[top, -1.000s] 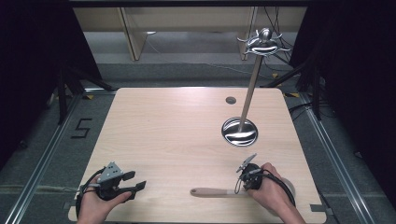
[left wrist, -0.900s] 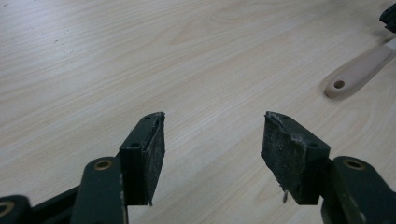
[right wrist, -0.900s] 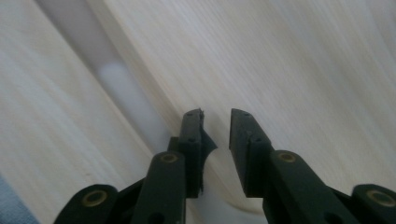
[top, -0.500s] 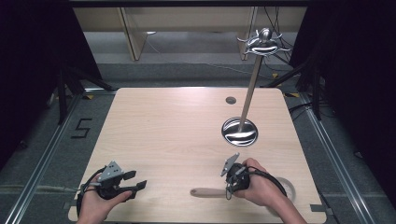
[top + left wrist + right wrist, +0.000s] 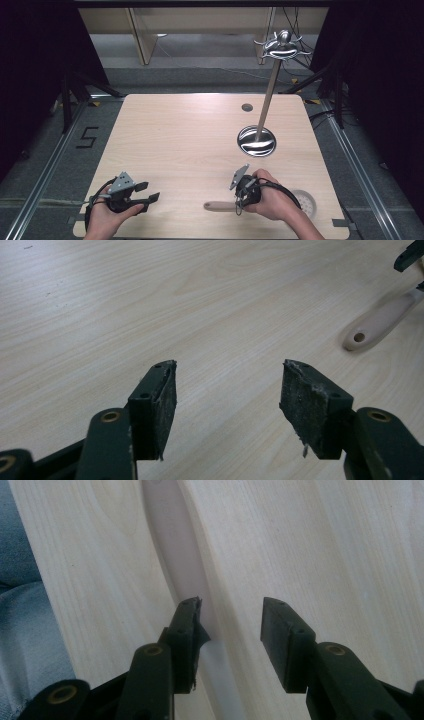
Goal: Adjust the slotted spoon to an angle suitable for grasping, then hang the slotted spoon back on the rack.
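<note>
High view: the left tool (image 5: 147, 194) rests released on the worktop (image 5: 190, 135); the right tool (image 5: 239, 196), its jaws just opened and empty, hovers over the wooden-handled skimmer (image 5: 218, 205) lying flat at the near edge. It looks light and rigid; grip mid-handle.

Stand (image 5: 257, 140) far right on table (image 5: 175, 130) — utensil handle (image 5: 218, 206) at near edge

One readable mark: a black "5" (image 5: 87, 137) on the grey floor (image 5: 55, 165), left of the table (image 5: 190, 135), seen in the high view. No text, label or brand readable on the table, on the metal stand (image 5: 257, 140) or in either gripper view.
</note>
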`<control>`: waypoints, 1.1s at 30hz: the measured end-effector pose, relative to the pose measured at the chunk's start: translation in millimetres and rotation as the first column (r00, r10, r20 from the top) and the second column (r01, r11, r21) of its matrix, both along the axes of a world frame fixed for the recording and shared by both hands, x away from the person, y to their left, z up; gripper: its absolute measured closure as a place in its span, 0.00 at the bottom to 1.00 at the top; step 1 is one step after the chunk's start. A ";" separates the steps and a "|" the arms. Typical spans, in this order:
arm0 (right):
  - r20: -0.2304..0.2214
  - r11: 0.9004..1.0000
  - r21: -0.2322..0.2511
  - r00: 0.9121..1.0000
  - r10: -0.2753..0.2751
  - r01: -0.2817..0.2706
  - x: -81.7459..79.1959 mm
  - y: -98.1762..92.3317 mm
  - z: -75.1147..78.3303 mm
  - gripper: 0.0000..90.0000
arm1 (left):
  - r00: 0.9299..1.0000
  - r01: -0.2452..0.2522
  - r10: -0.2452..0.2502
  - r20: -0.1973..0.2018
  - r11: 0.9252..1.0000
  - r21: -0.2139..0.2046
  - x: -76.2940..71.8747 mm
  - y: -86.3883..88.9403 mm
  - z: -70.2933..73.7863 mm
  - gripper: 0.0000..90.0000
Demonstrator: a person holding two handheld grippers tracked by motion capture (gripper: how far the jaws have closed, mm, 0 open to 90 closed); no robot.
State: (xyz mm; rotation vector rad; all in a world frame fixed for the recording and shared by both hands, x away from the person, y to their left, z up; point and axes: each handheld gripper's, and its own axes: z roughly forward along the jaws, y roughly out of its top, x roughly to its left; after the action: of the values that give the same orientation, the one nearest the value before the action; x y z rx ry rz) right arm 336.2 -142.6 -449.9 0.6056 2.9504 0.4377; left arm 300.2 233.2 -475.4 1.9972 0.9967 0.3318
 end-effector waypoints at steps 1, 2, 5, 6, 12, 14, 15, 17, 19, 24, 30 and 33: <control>-0.007 1.000 -0.010 1.000 -0.019 0.019 -1.3 0.2 0.3 0.67 | 1.000 -0.004 0.004 -0.003 1.000 -0.010 -0.9 -0.7 0.1 0.43; -0.003 1.000 -0.016 1.000 -0.020 0.020 -1.1 0.6 0.0 0.67 | 1.000 -0.003 0.003 -0.004 1.000 -0.013 -1.7 -0.7 0.2 0.43; -0.010 1.000 -0.025 1.000 0.006 -0.006 0.9 2.3 1.0 0.66 | 1.000 -0.010 0.010 0.010 1.000 0.010 -2.6 0.8 1.7 0.43; -0.011 0.999 -0.029 1.000 -0.017 0.017 -0.4 3.0 2.0 0.66 | 1.000 -0.015 0.015 0.007 1.000 -0.017 -2.8 -0.7 1.2 0.43; -0.026 0.999 -0.050 1.000 0.015 -0.016 3.5 2.3 2.8 0.67 | 1.000 -0.007 0.007 -0.006 1.000 0.004 -0.9 0.5 -0.7 0.43; -0.022 0.997 -0.046 0.998 0.053 -0.054 6.2 2.4 2.4 0.67 | 1.000 -0.020 0.020 -0.001 1.000 -0.010 -0.6 -0.1 -0.8 0.43; -0.024 0.997 -0.052 0.998 0.056 -0.058 6.3 2.9 3.0 0.67 | 1.000 -0.025 0.025 0.000 0.999 -0.022 -0.7 -1.2 -0.6 0.43; -0.008 0.994 -0.054 0.996 0.092 -0.092 7.1 5.1 4.2 0.67 | 1.000 -0.017 0.017 0.002 1.000 -0.013 -0.8 -1.6 -0.2 0.43; 0.012 0.989 -0.079 0.992 0.126 -0.125 8.1 6.8 6.0 0.67 | 1.000 -0.009 0.009 -0.001 1.000 -0.010 -2.3 -1.9 0.3 0.43; 0.008 0.985 -0.089 0.989 0.149 -0.148 5.8 17.6 5.8 0.66 | 1.000 -0.016 0.015 -0.007 0.999 -0.032 -3.8 -0.3 -1.1 0.43; -0.013 0.978 -0.106 0.984 0.179 -0.180 7.0 23.9 -0.6 0.67 | 1.000 -0.008 0.008 0.004 1.000 -0.025 -4.1 4.4 0.2 0.43; -0.026 0.975 -0.113 0.982 0.189 -0.191 6.3 26.5 -3.6 0.67 | 1.000 -0.016 0.016 0.005 0.999 -0.033 -3.3 3.4 0.4 0.43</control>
State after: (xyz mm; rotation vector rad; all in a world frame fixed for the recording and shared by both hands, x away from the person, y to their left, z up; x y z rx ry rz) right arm 342.5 -116.1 -453.5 0.3168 3.0348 0.2763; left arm 296.9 236.6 -475.0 1.9590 1.0085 0.3276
